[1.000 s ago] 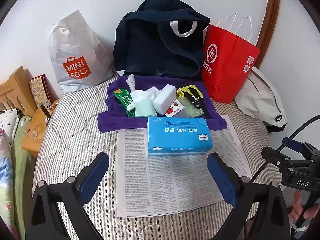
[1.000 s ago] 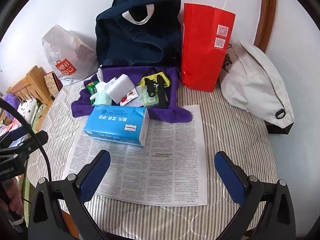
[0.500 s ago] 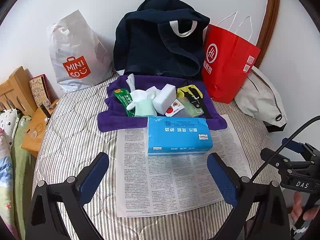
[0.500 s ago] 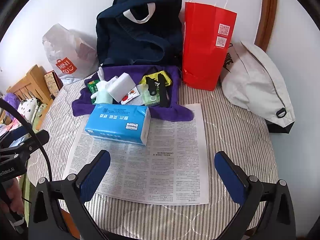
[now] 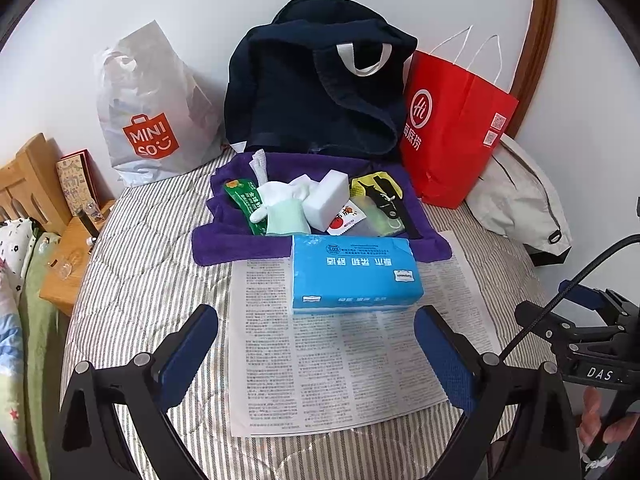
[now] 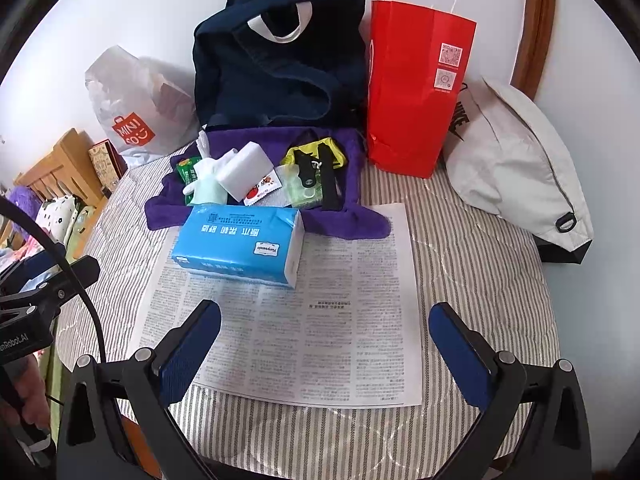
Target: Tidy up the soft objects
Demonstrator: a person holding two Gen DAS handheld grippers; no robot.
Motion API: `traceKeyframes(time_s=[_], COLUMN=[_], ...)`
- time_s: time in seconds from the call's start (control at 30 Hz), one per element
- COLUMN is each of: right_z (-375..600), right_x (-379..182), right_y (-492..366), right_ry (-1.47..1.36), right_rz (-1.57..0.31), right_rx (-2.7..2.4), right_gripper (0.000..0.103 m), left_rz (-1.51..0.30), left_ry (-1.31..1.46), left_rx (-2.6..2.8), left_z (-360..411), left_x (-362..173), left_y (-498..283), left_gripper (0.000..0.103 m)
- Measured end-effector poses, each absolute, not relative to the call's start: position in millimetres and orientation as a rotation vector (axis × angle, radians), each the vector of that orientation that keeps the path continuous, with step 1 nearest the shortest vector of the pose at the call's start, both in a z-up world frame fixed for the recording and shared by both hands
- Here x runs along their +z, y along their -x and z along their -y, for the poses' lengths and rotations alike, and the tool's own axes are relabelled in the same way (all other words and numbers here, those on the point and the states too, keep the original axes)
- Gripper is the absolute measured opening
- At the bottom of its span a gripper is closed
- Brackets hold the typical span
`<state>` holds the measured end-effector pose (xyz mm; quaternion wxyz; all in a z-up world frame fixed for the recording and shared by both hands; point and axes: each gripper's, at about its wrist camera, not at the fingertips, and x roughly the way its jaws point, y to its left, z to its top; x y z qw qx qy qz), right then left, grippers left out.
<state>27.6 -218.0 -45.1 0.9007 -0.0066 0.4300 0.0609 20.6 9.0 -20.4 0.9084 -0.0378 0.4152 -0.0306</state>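
Right now your blue plastic-wrapped tissue pack (image 5: 354, 274) lies flat on the printed newspaper sheet (image 5: 340, 364), its long axis running left to right, far edge touching the purple towel (image 5: 236, 246) that holds the white sponge block (image 5: 326, 200) and small packets. Both your left gripper (image 5: 316, 346) and right gripper (image 6: 325, 342) hang wide apart, holding nothing. Whether sorting is early or nearly over, these views can't settle.

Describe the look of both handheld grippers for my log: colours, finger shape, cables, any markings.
Both are black frames with silver bolts and two flat blue-padded fingers. The right gripper carries white "DAS" lettering and a black cable. The left gripper has white lettering ending "nRobot.AI" and a black cable.
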Motion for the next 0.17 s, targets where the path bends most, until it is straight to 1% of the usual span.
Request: traceKeyframes(time_s=[0.17], right_z=[216.3], right_x=[-50.3], right_y=[-27.2], right_ry=[0.018], right_rz=[-0.894], right_rx=[0.121], right_gripper=[0.102], left_rz=[-0.860], left_ry=[0.059], left_rx=[-0.041], left_z=[-8.9], left_x=[-23.7], left_y=[-22.2], left_gripper=[0.101])
